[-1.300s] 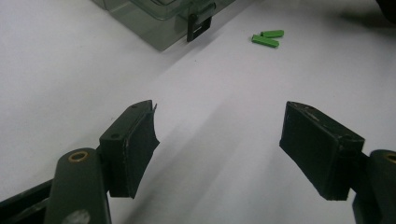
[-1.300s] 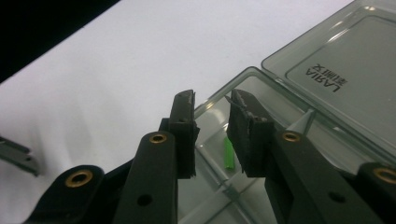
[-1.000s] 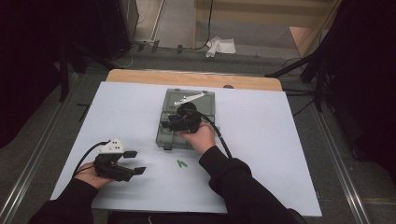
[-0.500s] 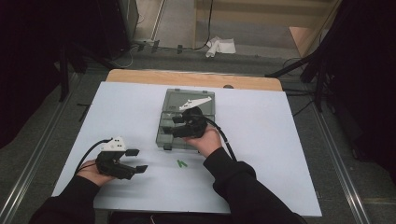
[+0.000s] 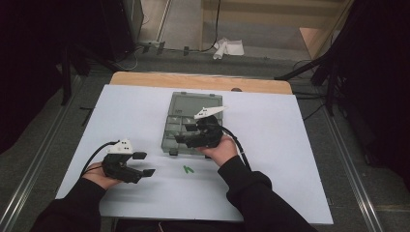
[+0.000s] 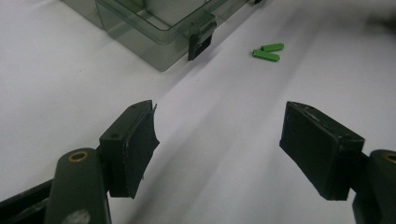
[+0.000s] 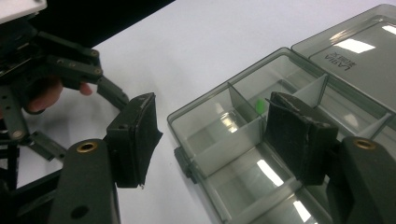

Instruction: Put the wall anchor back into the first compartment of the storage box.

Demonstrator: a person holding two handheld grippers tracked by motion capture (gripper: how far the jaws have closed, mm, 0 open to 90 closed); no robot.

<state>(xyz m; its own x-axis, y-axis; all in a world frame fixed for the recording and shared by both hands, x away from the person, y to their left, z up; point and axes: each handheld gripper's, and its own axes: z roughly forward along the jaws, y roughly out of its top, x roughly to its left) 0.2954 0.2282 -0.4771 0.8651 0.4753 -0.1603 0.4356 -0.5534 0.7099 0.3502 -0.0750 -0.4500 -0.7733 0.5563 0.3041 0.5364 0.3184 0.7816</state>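
- Resting at 7 o'clock on the white table point(image 5: 290, 145), the left gripper point(image 5: 145, 164) has kept its place since a second ago. Its jaws stand apart with nothing between them, aimed toward 2 o'clock.
- Lying just past it, at 6 o'clock from the box, are two green pieces point(image 6: 268, 52): short flat sticks, side by side and slightly askew, loose on the sheet and touched by neither gripper.
- Hovering over the near end of the box, the right gripper point(image 7: 210, 126) has drawn back a little toward the person compared with a second ago. Its jaws have just been opening and nothing is pinched between them, so it is released.
- One small green piece point(image 7: 258, 105) lies in a compartment below the gap, close to the inner face of one jaw and partly hidden. Judgement: it has been let go, so one piece is stored and two remain to fetch.
- Compartment box point(image 5: 169, 121): smoky clear plastic with dividers across it, at table centre. The other cells in view look bare.
- Its lid point(image 5: 196, 101) is folded flat toward 12 o'clock.
- A dark latch point(image 6: 200, 44) sits on the near wall.
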